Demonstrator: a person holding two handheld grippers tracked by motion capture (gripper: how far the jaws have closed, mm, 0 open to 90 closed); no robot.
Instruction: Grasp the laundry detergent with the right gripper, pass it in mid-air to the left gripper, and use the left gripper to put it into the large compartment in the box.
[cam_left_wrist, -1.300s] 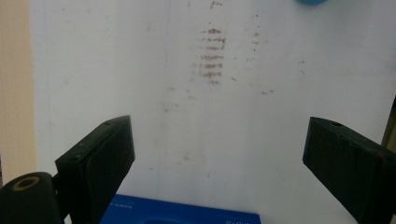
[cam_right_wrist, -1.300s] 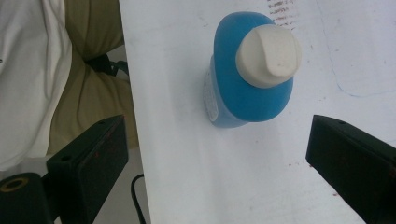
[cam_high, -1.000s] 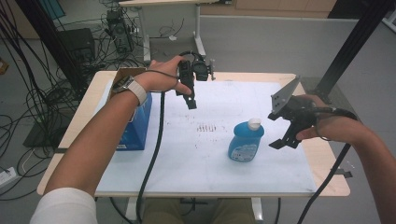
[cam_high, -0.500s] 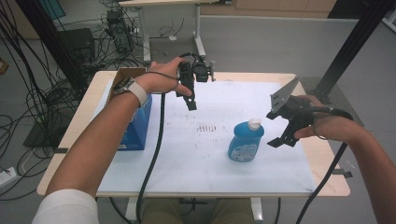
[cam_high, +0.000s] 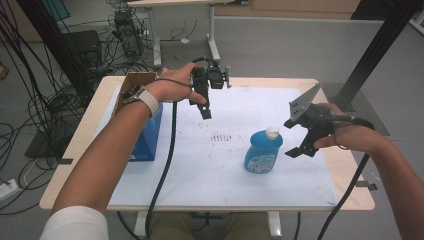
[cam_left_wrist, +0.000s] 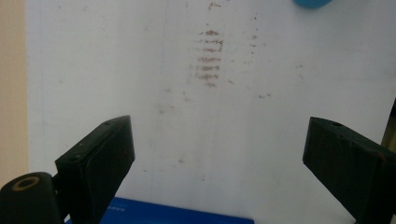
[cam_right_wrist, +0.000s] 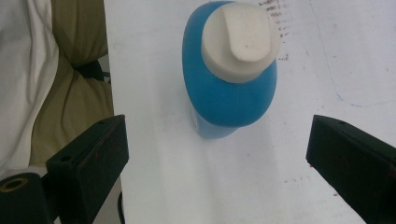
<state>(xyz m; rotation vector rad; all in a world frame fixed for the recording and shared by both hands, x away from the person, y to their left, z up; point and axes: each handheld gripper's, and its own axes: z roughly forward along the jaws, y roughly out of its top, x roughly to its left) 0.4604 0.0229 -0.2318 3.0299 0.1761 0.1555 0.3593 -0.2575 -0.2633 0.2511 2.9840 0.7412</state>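
Right tool wide open, just beside upright blue bottle; left tool wide, empty. Advised: centre on body below white cap, close squarely.

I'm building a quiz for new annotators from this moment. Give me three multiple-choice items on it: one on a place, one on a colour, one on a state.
1. Where does the blue bottle stand on the white sheet?
A. Beside the blue box
B. Right of the middle, near the right gripper
C. Off the table

2. What colour is the bottle's cap?
A. White
B. Red
C. Black

3. How do the right gripper's jaws stand?
A. Shut on the bottle
B. Shut on nothing
C. Open, apart from the bottle

Answers:
1 B: the high view shows it just left of the right gripper, far from the blue box.
2 A: the right gripper view shows a white cap on the blue body.
3 C: in the right gripper view both jaws sit wide apart with the bottle ahead, untouched.
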